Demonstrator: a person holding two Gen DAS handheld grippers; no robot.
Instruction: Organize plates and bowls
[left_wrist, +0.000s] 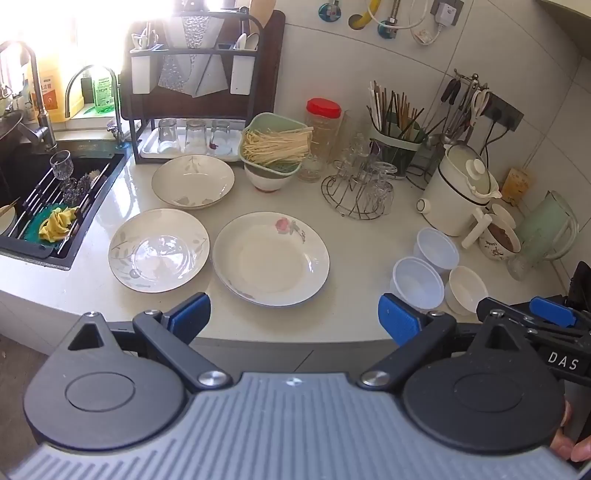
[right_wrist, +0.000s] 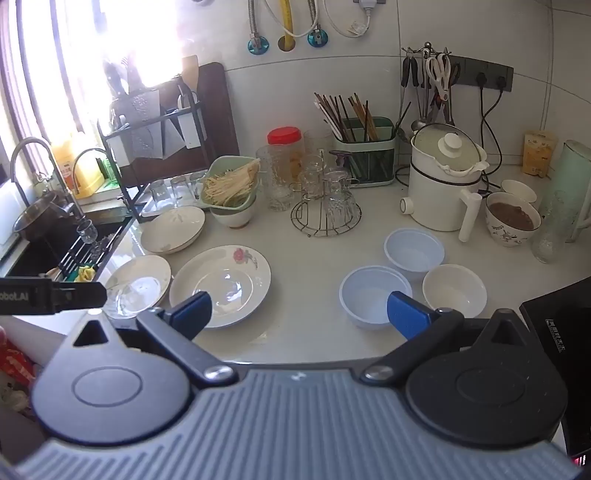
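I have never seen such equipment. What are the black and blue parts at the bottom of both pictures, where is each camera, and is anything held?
A person holds one grasping tool in each hand, with a camera on each looking forward. One picture shows the left tool, the other the right tool; blue pads tip the fingers. Both stand open and hold nothing. On the counter lie three plates, such as the rose plate, and three small bowls.
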